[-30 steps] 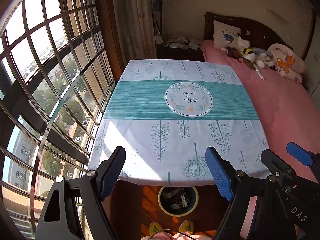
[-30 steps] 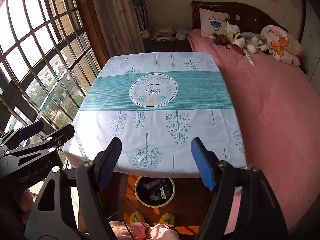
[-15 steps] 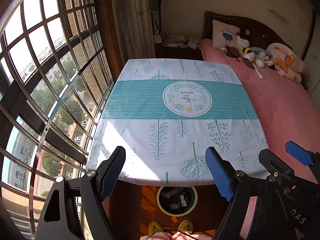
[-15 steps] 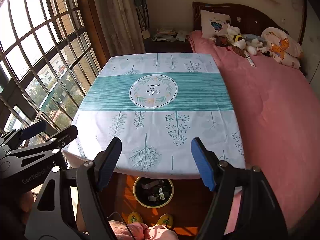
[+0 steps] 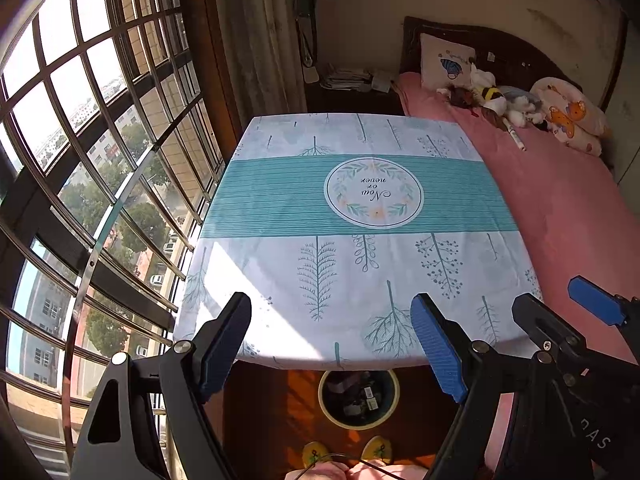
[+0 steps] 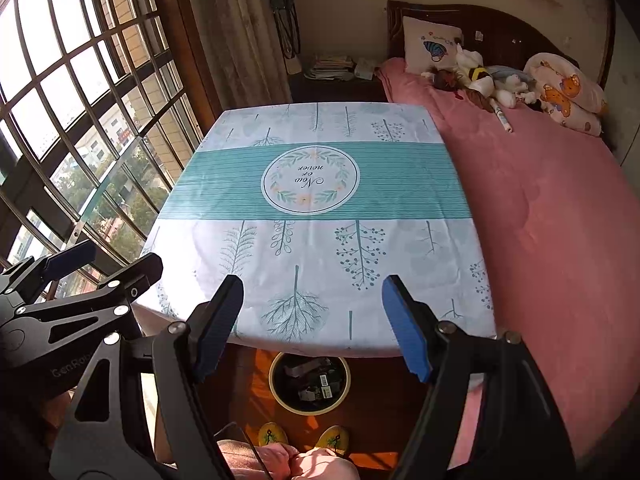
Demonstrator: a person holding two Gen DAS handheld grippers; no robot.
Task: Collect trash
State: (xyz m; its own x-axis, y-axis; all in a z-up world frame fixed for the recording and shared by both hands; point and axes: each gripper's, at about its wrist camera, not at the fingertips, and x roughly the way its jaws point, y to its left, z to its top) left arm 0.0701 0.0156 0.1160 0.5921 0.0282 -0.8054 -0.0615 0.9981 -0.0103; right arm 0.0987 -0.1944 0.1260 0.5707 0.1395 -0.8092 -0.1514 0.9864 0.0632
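Note:
A round bin [image 5: 359, 398] with a pale rim stands on the wooden floor under the near edge of the table; dark trash pieces lie inside it. It also shows in the right wrist view [image 6: 310, 384]. The table [image 5: 280, 280] wears a white and teal cloth with a leaf pattern, and I see no trash on it. My left gripper [image 5: 332, 344] is open and empty above the table's near edge. My right gripper [image 6: 312, 322] is open and empty beside it, also above the near edge.
A pink bed [image 6: 560, 220] borders the table on the right, with soft toys [image 6: 480, 76] and pillows at its head. A barred window [image 5: 80, 160] runs along the left. A dark nightstand [image 6: 336, 80] with papers stands behind the table. The person's feet in yellow slippers [image 6: 304, 436] are below.
Both grippers have drifted slightly, so the table and bin sit a touch lower and closer in view. Both stay open and empty.

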